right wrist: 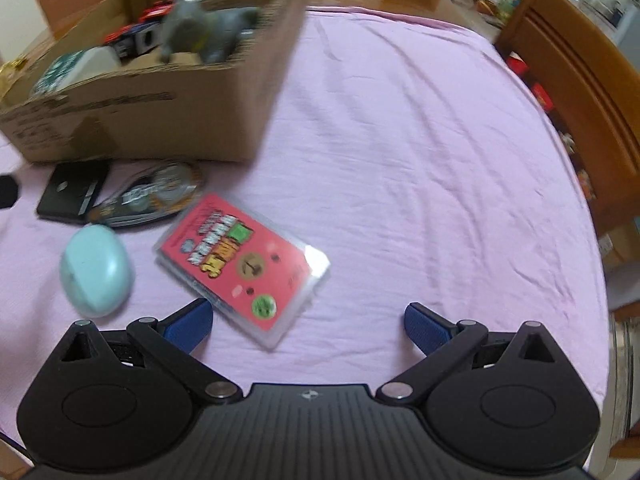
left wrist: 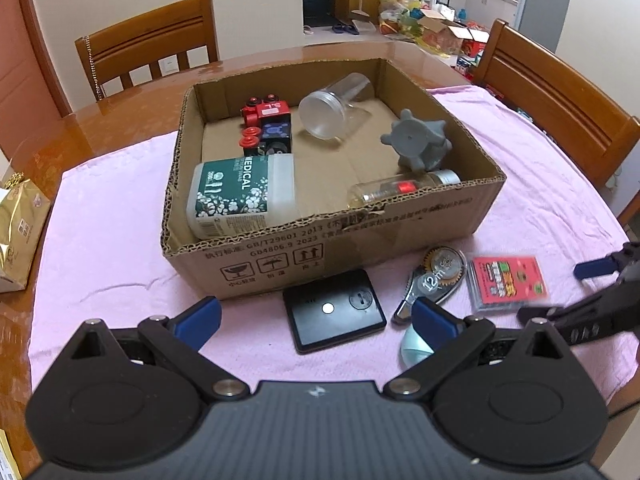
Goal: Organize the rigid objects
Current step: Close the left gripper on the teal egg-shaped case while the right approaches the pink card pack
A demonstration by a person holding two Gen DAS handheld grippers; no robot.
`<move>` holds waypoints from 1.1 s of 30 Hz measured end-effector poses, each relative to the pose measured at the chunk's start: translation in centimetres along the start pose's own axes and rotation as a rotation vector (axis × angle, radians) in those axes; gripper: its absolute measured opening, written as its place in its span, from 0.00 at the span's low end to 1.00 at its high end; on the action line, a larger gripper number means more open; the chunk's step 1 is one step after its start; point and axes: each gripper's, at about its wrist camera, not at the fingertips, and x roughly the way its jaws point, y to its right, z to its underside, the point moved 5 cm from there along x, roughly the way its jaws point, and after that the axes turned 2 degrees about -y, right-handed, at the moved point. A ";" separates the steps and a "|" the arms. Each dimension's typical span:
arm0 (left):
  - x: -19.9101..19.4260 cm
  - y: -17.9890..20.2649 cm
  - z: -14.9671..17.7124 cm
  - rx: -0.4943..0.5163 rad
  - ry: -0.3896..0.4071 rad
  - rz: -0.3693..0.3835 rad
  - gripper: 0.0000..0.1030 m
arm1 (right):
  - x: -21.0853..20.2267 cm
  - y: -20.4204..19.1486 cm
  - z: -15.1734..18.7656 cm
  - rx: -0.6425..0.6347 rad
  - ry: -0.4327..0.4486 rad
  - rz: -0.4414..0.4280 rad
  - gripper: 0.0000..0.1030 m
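Note:
A cardboard box [left wrist: 440,208] stands on the pink cloth and holds a medical bottle [left wrist: 240,196], a red toy train [left wrist: 268,120], a clear jar [left wrist: 332,108], a grey knob [left wrist: 416,144] and a small glass bottle [left wrist: 400,188]. In front of it lie a black flat device [left wrist: 332,312], a correction tape [left wrist: 436,276], a red card case [left wrist: 506,284] and a pale blue egg-shaped case [right wrist: 96,270]. My left gripper [left wrist: 316,320] is open above the black device. My right gripper [right wrist: 308,322] is open, its left finger at the red card case [right wrist: 244,262]; it also shows at the right edge of the left wrist view, right gripper [left wrist: 568,292].
Wooden chairs [left wrist: 152,44] stand behind the round wooden table [left wrist: 80,128], one more chair [left wrist: 560,100] at the right. A gold packet [left wrist: 18,228] lies at the table's left edge. Bare pink cloth [right wrist: 440,160] spreads to the right of the box.

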 end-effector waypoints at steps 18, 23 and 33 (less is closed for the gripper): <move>-0.2 -1.9 0.3 0.041 0.007 0.039 0.98 | 0.6 -3.9 -2.9 0.029 -0.002 -0.058 1.00; 0.0 -1.1 0.3 0.059 0.002 0.029 0.98 | 0.9 -4.4 -3.6 -0.022 -0.002 -0.017 1.00; 1.9 3.8 0.2 -0.010 -0.051 -0.014 0.98 | 1.3 -1.6 -3.6 -0.182 0.020 -0.081 1.00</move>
